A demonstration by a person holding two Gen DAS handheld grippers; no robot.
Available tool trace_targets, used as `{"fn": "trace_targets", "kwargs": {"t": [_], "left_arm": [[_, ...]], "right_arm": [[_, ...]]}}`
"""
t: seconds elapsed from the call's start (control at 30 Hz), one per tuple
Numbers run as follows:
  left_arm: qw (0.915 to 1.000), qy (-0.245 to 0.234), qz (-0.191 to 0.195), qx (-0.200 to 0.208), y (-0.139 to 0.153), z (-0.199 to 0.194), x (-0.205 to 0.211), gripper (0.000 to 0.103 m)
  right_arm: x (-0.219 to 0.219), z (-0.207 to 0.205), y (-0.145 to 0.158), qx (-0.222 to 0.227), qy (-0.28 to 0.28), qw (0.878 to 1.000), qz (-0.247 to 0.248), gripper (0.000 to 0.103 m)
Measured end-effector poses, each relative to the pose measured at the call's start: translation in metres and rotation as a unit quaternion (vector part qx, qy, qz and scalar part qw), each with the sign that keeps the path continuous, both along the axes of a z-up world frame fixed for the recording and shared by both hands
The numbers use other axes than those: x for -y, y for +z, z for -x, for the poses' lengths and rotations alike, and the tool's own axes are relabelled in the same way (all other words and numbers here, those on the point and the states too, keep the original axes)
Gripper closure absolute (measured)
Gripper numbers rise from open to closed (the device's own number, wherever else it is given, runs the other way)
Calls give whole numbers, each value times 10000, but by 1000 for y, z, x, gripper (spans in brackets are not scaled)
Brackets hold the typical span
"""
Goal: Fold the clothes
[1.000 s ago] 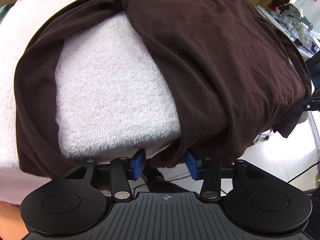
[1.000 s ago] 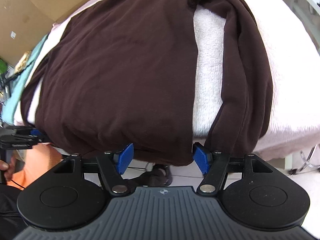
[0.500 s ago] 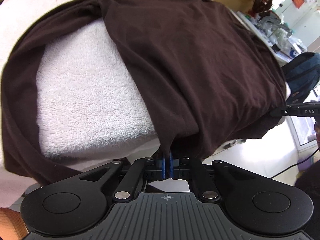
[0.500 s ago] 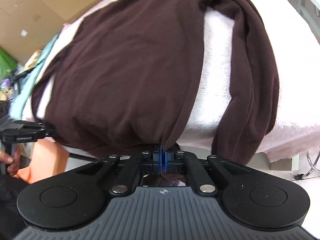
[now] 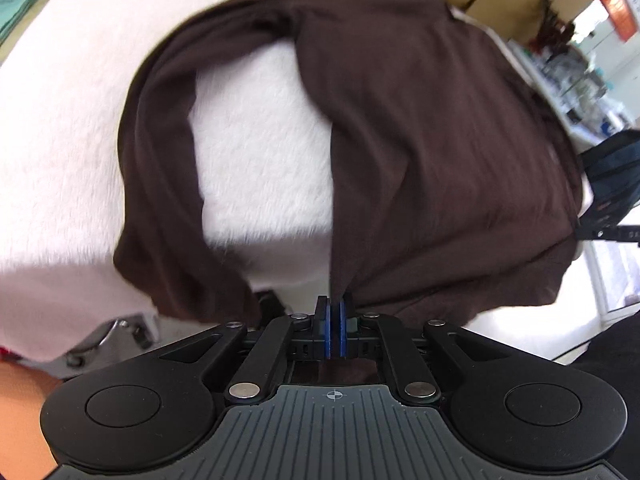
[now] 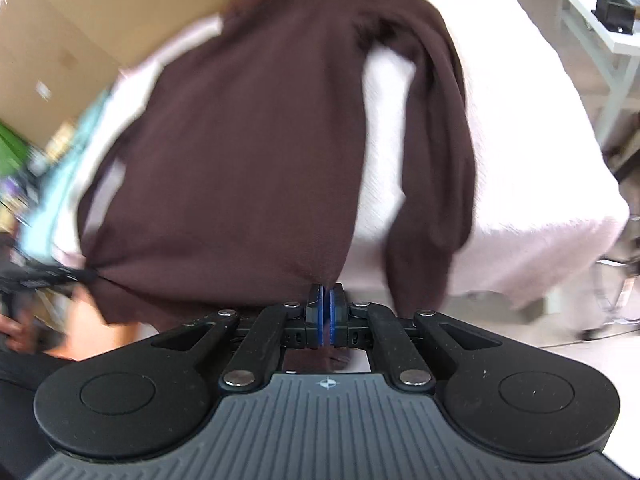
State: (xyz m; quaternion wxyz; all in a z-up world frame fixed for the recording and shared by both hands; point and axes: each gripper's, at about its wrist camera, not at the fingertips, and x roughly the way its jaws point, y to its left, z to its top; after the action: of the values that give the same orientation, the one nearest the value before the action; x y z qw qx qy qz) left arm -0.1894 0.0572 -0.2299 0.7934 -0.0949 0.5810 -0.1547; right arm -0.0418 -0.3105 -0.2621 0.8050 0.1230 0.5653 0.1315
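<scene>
A dark brown long-sleeved shirt (image 5: 420,140) lies spread on a table covered in pale fuzzy cloth (image 5: 256,168), its hem hanging over the near edge. My left gripper (image 5: 335,312) is shut on the hem at the shirt's left bottom corner. In the right wrist view the same shirt (image 6: 248,152) fills the middle, and my right gripper (image 6: 325,300) is shut on the hem at its right bottom corner. One sleeve (image 5: 160,200) droops over the edge on the left, the other sleeve (image 6: 440,184) on the right. The left gripper (image 6: 48,276) also shows at the shirt's far corner.
Cardboard boxes (image 6: 100,20) stand behind the table. A cluttered shelf (image 5: 572,76) and a dark bag (image 5: 612,172) are off to the right in the left wrist view. A white table leg (image 6: 600,52) stands at the right, a caster wheel (image 5: 120,332) below the table edge.
Both grippers went from open around the hem to shut on it, then rose and drew back, lifting the hem so more of the shirt and table shows.
</scene>
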Motion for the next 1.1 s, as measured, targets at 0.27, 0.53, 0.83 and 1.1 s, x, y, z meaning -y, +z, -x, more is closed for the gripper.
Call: {"fn": "trace_targets", "kwargs": {"t": [0.27, 0.53, 0.83, 1.1], "left_arm": [[9978, 49, -464, -479, -6, 8, -6, 72], [9967, 239, 261, 733, 64, -39, 8, 44], [9925, 566, -807, 717, 41, -141, 23, 35], [9900, 760, -1037, 572, 25, -191, -10, 34]], "right_arm": [[12, 5, 4, -69, -340, 9985, 434, 97], [-27, -31, 33, 543, 6, 9983, -190, 90], [-123, -124, 50, 909, 832, 9905, -612, 75], [-203, -242, 53, 1008, 1092, 9858, -781, 63]]}}
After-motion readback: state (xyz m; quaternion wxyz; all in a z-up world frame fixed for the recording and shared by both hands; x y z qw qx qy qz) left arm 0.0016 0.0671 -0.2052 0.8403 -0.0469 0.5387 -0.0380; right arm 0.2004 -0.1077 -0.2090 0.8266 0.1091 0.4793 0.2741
